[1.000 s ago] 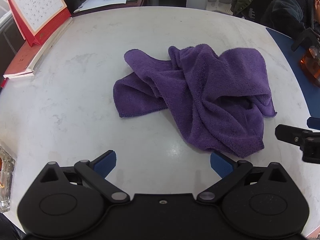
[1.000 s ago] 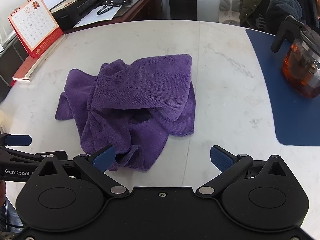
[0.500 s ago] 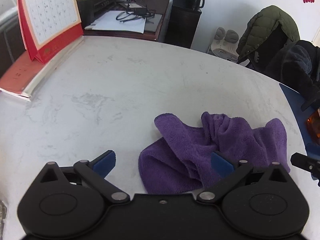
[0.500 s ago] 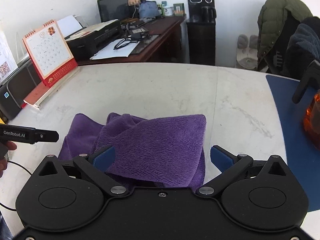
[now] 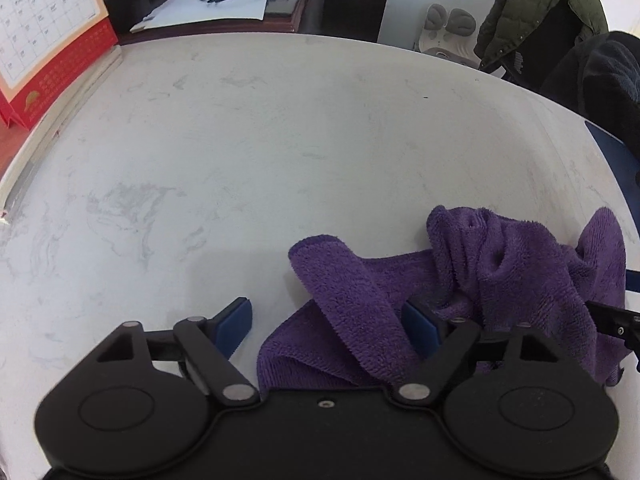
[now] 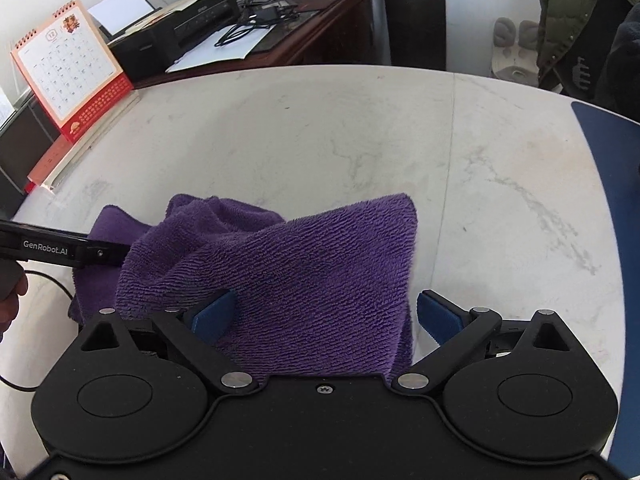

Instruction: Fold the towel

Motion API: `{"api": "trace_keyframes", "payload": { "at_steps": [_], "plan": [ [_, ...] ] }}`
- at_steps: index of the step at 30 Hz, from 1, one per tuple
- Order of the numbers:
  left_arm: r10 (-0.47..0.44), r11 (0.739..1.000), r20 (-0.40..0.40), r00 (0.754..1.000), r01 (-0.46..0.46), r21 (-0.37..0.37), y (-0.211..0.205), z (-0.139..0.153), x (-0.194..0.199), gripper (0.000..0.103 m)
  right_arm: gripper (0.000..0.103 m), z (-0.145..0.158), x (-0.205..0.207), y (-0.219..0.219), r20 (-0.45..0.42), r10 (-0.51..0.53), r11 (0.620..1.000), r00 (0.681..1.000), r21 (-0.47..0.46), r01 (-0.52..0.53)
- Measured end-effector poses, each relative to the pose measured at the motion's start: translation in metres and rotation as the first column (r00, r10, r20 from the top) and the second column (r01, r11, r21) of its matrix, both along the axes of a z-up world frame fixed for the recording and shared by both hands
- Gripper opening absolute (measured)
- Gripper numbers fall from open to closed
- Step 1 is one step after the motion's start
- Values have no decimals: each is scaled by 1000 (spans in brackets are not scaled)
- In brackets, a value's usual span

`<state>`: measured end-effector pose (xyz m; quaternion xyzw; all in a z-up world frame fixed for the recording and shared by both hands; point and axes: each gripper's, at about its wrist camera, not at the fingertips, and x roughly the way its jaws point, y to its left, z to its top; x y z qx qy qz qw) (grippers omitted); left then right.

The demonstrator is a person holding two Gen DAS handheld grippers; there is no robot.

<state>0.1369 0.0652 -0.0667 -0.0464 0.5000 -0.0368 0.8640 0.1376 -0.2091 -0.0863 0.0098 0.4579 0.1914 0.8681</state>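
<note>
Purple towel (image 6: 288,272) is lying crumpled at the lower centre of both views on the marble table (image 6: 360,140). Both tongs are gaping wide, gripping nothing: the left gripper (image 5: 328,322) is straddling a fold, the right gripper (image 6: 324,316) a raised flap. Each should be pinching one corner only, not bunched layers.

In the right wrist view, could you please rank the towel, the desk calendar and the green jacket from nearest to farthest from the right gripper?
1. Towel: between the open fingers of the right gripper, on the table.
2. Desk calendar: far left, at the table's edge.
3. Green jacket: far right, beyond the table, on a chair.
</note>
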Motion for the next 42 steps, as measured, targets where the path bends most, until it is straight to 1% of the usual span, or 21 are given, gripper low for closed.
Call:
{"api": "trace_keyframes", "payload": {
  "at_steps": [1, 2, 3, 4, 5, 6, 7, 9, 11, 12, 17, 19, 24, 27, 30, 33, 35, 37, 40, 41, 42],
  "plan": [
    [-7, 1000, 0, 1000, 7, 2, -2, -1, -1, 48, 86, -1, -2, 3, 0, 26, 1000, 1000, 1, -26],
    [-15, 1000, 1, 1000, 15, 5, -3, -3, -1, 36, 81, 0, -5, 6, 3, 52, 999, 999, 0, -52],
    [-22, 1000, 1, 1000, 22, 7, -5, -4, -2, 30, 73, 1, -8, 8, 15, 75, 997, 997, -5, -75],
    [-29, 1000, 1, 1000, 29, 9, -7, -5, -2, 27, 66, 3, -11, 10, 25, 94, 996, 995, -6, -94],
    [-36, 999, 1, 999, 36, 10, -8, -6, -3, 23, 54, 5, -12, 9, 29, 103, 995, 994, 2, -103],
    [-27, 1000, 3, 1000, 27, -7, -7, -6, -7, 19, 46, 7, -14, 8, 33, 109, 994, 994, 11, -109],
    [-14, 1000, 4, 1000, 14, -26, -6, -6, -10, 18, 42, 9, -15, 6, 31, 108, 994, 994, 31, -109],
    [18, 997, 12, 1000, -17, -78, -1, -1, -16, 14, 22, 9, -15, -5, 9, 89, 989, 996, 118, -89],
    [51, 991, 28, 998, -47, -123, 6, 6, -25, 13, 9, 9, -13, -19, -35, 47, 974, 998, 224, -38],
    [66, 989, 39, 997, -60, -136, 10, 10, -30, 13, 8, 11, -13, -25, -41, 35, 966, 999, 258, -24],
    [144, 978, 97, 985, -127, -163, 33, 36, -49, 12, 6, 40, -30, -56, 19, -29, 903, 999, 428, 18],
    [173, 975, 134, 976, -151, -165, 45, 50, -59, 12, 6, 54, -36, -67, 52, -64, 886, 997, 462, 33],
    [212, 971, 243, 946, -177, -159, 72, 90, -75, 12, 6, 95, -48, -97, 164, -139, 870, 977, 491, 41],
    [215, 973, 301, 929, -179, -143, 81, 111, -80, 12, 6, 120, -54, -115, 237, -176, 867, 955, 497, 36],
    [208, 976, 340, 917, -172, -133, 84, 127, -82, 12, 6, 139, -58, -131, 289, -205, 857, 935, 515, 29],
    [177, 983, 365, 914, -147, -110, 82, 138, -82, 12, 6, 156, -61, -138, 344, -216, 870, 914, 493, 20],
    [157, 987, 355, 922, -136, -84, 77, 138, -81, 12, 6, 165, -66, -140, 380, -218, 882, 899, 472, 14],
    [146, 989, 331, 932, -138, -48, 74, 129, -81, 12, 6, 166, -70, -140, 385, -215, 891, 897, 453, 20],
    [133, 987, 280, 951, -154, 52, 70, 105, -83, 14, 8, 159, -76, -129, 362, -190, 914, 913, 404, 31],
    [131, 984, 266, 955, -158, 81, 70, 98, -84, 14, 17, 150, -78, -122, 341, -178, 926, 923, 375, 40],
    [132, 976, 231, 964, -167, 140, 72, 82, -86, 14, 36, 143, -78, -118, 317, -163, 933, 934, 356, 42]
  ]
}}
